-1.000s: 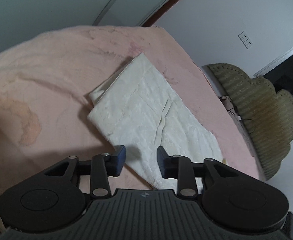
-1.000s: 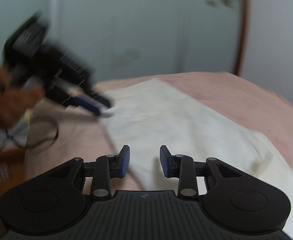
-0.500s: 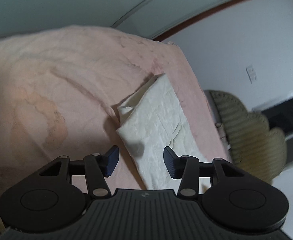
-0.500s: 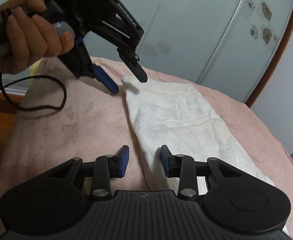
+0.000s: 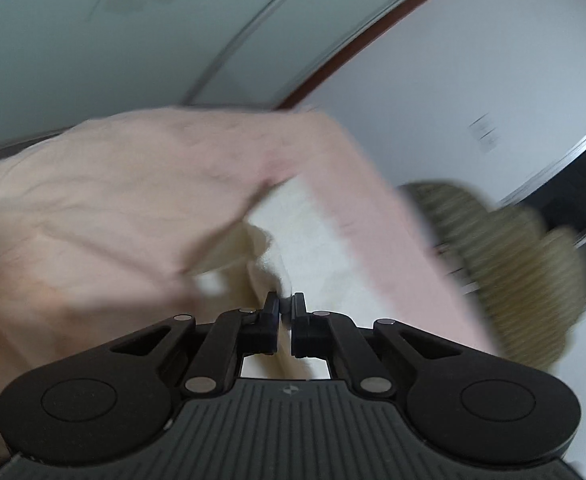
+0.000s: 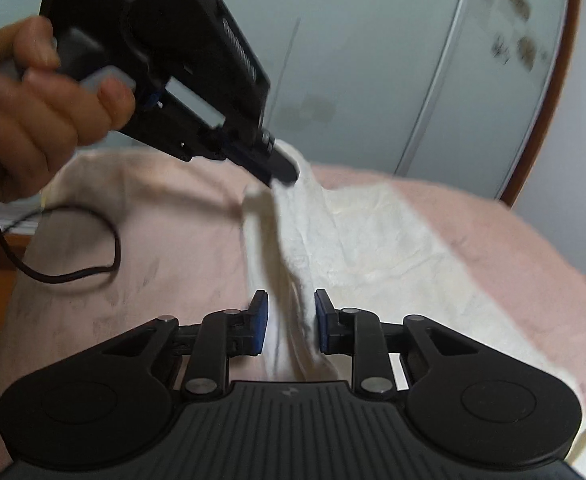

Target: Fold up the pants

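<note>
Left gripper (image 6: 283,174) jaws pinching pants (image 6: 373,240) corner, lifted off bed (image 6: 133,280). Right gripper (image 6: 289,322) jaws spread astride edge. Risk: thin pinch slips, fold collapses.

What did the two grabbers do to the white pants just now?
The left gripper closed on a corner of the pants and lifted it off the bed. The right gripper moved so a raised fold sits between its open fingers. The rest of the pants stayed flat.
</note>
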Action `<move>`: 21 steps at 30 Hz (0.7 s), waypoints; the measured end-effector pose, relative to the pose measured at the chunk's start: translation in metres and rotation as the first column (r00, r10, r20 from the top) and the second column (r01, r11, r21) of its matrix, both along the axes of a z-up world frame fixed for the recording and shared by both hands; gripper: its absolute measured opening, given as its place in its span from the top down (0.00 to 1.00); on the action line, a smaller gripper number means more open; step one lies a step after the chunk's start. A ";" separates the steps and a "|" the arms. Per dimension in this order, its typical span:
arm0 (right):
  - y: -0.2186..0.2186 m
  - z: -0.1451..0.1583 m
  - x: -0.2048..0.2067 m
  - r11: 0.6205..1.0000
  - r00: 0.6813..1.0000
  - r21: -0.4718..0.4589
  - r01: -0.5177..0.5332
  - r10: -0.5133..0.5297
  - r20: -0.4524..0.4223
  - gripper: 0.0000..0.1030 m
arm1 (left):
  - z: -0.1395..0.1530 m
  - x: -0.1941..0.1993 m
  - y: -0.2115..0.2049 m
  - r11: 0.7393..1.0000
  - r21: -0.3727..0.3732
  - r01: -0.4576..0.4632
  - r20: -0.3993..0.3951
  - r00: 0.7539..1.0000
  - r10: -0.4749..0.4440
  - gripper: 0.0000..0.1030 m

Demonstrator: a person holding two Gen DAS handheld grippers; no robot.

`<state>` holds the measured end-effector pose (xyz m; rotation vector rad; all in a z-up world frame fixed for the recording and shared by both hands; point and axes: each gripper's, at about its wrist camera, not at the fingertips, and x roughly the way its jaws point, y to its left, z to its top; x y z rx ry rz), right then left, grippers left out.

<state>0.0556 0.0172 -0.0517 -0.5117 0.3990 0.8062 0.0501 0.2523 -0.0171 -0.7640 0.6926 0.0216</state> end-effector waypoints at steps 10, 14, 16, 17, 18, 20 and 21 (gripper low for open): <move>0.018 -0.018 -0.024 0.980 0.983 -0.197 0.025 0.012 0.184 0.76 | -0.021 -0.009 0.023 0.987 -0.163 -0.012 -0.044 0.999 0.005 0.71; 0.031 -0.030 -0.025 0.966 0.958 -0.257 0.024 0.051 0.283 0.75 | -0.027 -0.012 0.016 0.974 -0.225 0.038 -0.023 0.999 -0.045 0.43; 0.029 -0.027 -0.019 0.976 0.966 -0.219 0.012 0.045 0.256 0.77 | -0.030 -0.010 0.013 0.970 -0.238 0.056 -0.012 0.998 -0.060 0.39; 0.025 -0.022 -0.012 0.986 0.979 -0.165 0.006 0.029 0.204 0.78 | -0.031 -0.008 0.011 0.970 -0.238 0.057 -0.010 0.998 -0.061 0.37; 0.017 -0.014 -0.002 0.997 0.992 -0.083 0.006 0.005 0.125 0.79 | -0.032 -0.005 0.009 0.969 -0.243 0.052 -0.008 0.998 -0.055 0.36; -0.003 0.000 0.019 0.996 0.998 0.088 0.032 -0.028 -0.052 0.80 | -0.034 0.003 0.007 0.965 -0.258 0.049 0.005 0.999 -0.050 0.35; -0.014 0.005 0.029 0.985 0.991 0.167 0.050 -0.028 -0.131 0.79 | -0.034 0.007 0.005 0.965 -0.257 0.046 0.015 0.999 -0.044 0.35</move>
